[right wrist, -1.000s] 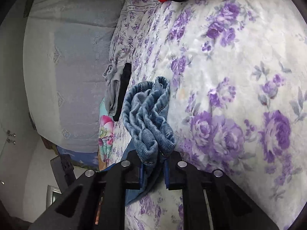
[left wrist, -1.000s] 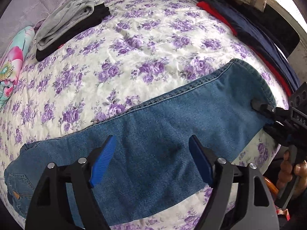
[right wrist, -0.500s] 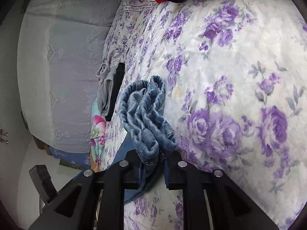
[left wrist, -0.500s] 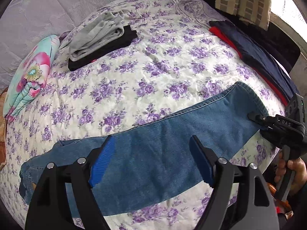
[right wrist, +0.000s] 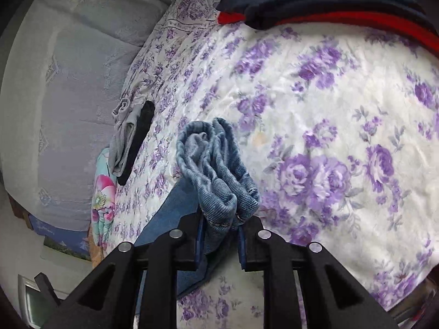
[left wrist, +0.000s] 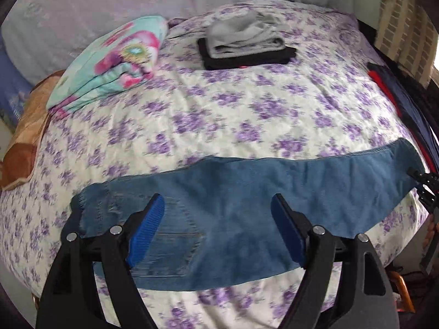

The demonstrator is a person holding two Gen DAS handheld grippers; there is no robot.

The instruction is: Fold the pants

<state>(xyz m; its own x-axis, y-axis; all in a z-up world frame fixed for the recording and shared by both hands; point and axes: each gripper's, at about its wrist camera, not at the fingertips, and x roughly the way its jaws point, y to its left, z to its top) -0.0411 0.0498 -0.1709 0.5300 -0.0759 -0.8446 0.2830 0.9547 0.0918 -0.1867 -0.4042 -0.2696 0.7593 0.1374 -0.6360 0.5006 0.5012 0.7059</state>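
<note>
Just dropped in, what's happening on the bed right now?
A person is folding jeans laid across the floral bedspread. The right tongs grip the bunched leg hems; their jaws have just eased open slightly with the denim between them. The left tongs hang open and empty above the jeans' back pocket.

On bed: 1 jeans [left wrist: 247, 192], 2 grippers [left wrist: 216, 230] [right wrist: 219, 235], 1 grey garment [left wrist: 244, 35] on 1 black garment [left wrist: 247, 59], 1 floral folded blanket [left wrist: 115, 60], 1 navy-red pile [right wrist: 329, 2].
</note>
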